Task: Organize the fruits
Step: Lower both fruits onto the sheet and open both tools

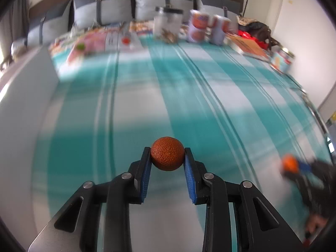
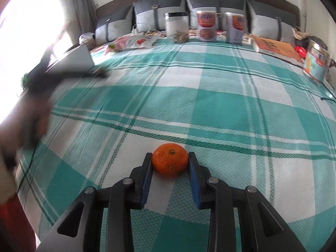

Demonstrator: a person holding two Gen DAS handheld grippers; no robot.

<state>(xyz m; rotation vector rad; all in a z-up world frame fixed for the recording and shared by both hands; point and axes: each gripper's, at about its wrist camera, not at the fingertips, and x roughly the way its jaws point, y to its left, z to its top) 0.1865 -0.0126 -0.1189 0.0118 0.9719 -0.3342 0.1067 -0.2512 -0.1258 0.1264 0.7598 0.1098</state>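
Orange fruit fills both my tools: the left gripper (image 1: pixel 167 157) pinches a rough-skinned orange (image 1: pixel 167 153) clear of the bed, while the right gripper (image 2: pixel 170 163) clamps a tangerine (image 2: pixel 170 160) low over the checked bedspread (image 2: pixel 210 96). Jars (image 2: pixel 206 26) crowd twelve o'clock; the middle lies open.

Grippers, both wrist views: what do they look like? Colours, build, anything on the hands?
Same design on both. Left gripper and right gripper: matte black linkage arms with triangular cut-outs and round silver pivot pins, mounted on a grey plate. Fingers are black with textured blue pads. No cables or markings visible. The person's hands are too blurred to describe.
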